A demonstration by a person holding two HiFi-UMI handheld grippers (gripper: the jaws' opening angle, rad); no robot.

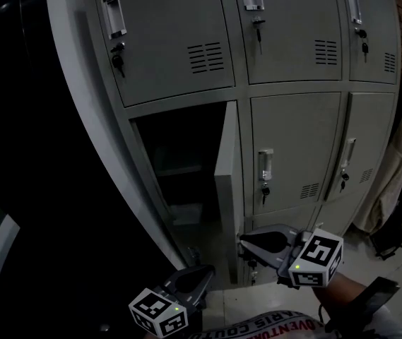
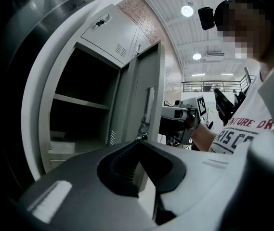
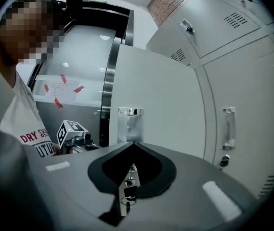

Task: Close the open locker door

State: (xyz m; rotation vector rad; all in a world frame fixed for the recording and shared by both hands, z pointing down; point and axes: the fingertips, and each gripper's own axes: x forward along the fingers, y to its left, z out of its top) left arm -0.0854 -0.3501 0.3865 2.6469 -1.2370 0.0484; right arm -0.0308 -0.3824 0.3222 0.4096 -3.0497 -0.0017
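Observation:
The grey locker bank has one low compartment open, dark inside, with a shelf. Its door stands swung out towards me, hinged on the right. My right gripper is shut and points left at the door's outer face. Its tips sit just under the door's metal handle; contact cannot be told. My left gripper is shut and empty, lower and left, in front of the opening. Its tips point at the door's inner face.
Closed lockers with handles and keys fill the bank to the right and above. A pale cloth and a dark bag are at the far right. A dark wall stands to the left.

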